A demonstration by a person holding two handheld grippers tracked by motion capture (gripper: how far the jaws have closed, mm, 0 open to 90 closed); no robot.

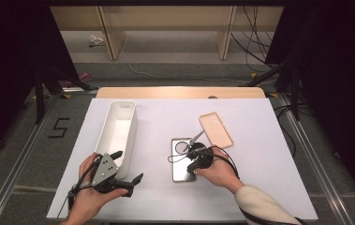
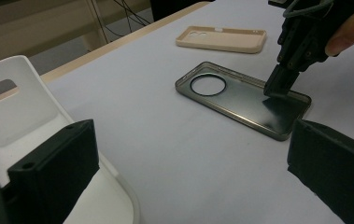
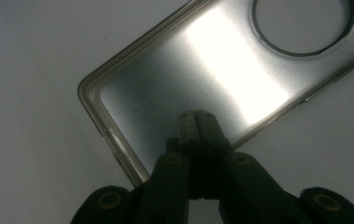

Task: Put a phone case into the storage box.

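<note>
A grey see-through phone case [image 1: 181, 171] [image 2: 240, 102] [image 3: 202, 79] lies inner side up at the table's middle, its round camera hole at the far end. My right gripper [image 1: 192, 168] [image 2: 276, 88] [image 3: 198, 115] is shut with nothing between its jaws. Its tips point down into the case's near end; whether they touch it I cannot tell. A peach phone case [image 1: 216, 130] [image 2: 221, 38] lies just beyond, to the right. My left gripper [image 1: 129, 166] [image 2: 193, 186] is open and holds nothing, at the near end of a white bin [image 1: 116, 131] [image 2: 16, 116].
A white sheet [image 1: 259, 178] covers the table, with a bare wooden strip [image 1: 180, 92] along the far edge. Beyond the table are a wooden shelf frame and loose cables on the floor. Dark stands flank the table on both sides.
</note>
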